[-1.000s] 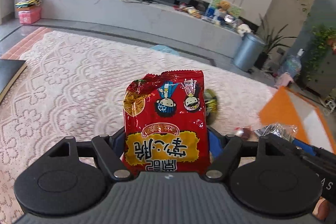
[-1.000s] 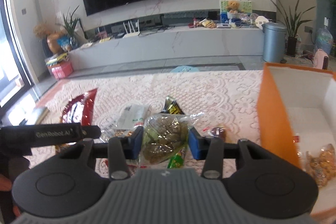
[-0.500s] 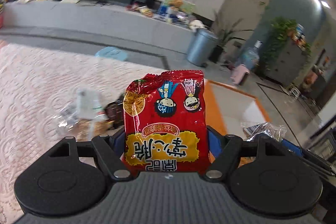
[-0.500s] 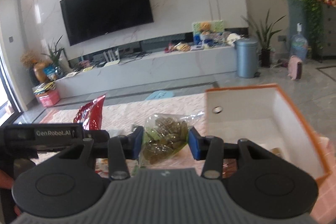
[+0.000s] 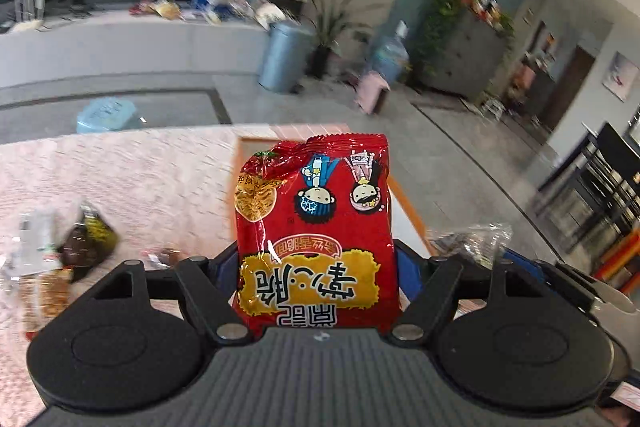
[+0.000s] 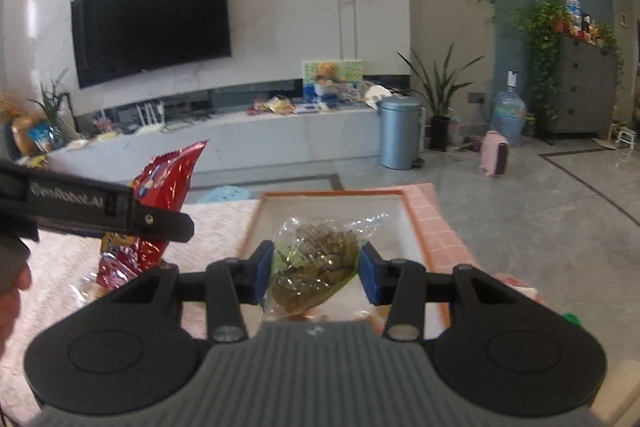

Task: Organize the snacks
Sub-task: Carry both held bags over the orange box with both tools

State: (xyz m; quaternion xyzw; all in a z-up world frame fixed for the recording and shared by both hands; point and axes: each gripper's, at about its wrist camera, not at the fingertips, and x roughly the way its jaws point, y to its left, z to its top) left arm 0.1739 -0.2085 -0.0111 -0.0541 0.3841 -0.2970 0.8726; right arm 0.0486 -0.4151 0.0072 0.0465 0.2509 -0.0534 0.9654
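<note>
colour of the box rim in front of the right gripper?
Orange rim with a white inside; clearest in the right wrist view, behind the clear snack bag.

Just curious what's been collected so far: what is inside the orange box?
From the right wrist view, the orange box shows mostly bare white floor; the clear bag of green snacks held before it hides the near part.
</note>
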